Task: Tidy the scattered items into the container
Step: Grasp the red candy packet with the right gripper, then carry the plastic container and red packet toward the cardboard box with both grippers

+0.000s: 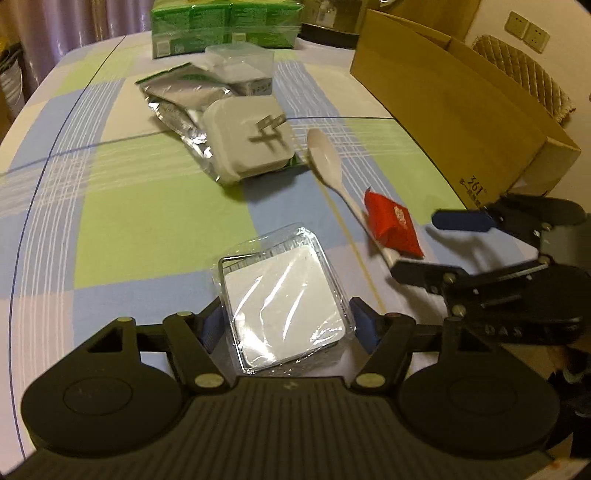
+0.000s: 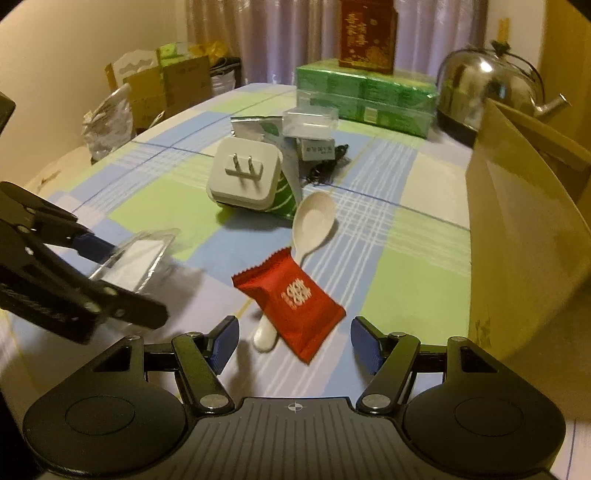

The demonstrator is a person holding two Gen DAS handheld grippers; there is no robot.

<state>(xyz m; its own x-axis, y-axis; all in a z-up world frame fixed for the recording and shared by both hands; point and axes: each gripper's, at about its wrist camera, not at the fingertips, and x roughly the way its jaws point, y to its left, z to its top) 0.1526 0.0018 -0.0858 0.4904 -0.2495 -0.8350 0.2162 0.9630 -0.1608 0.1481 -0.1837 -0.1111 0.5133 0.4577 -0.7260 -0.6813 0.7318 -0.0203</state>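
A: Grippers first. What has the left gripper [image 1: 288, 325] got?

B: It is clamped on a clear case [image 1: 284, 295] with a white pad inside, a blue finger pressed to each side. The right wrist view shows that case lifted off the tablecloth [image 1: 129, 206].

A: And the right gripper [image 2: 293, 341]?

B: Spread wide, holding nothing. It hangs over the near end of a red packet [image 2: 291, 295], one finger on either side, neither touching it as far as I can tell.

A: Where does the packet lie?

B: On the handle of a white spoon [image 2: 314, 218]. The spoon's bowl points away toward the charger [image 2: 243, 173], and its handle tip pokes out beside the packet's near left edge.

A: Charger?

B: White, square, prongs up, resting on a foil pouch [image 1: 177, 107] with green trim. Behind it sit a small clear box [image 2: 310, 123] and a grey block with a label, too blurred to read.

A: The container?

B: A cardboard box [image 1: 443, 110], open at the top, standing at the table's right edge, near the packet but apart from it. I cannot see inside it.

A: Anything further back?

B: Green wrapped packs [image 2: 365, 96] at the far end, a red carton [image 2: 367, 33] on top of them, and a steel kettle [image 2: 487, 85] to their right.
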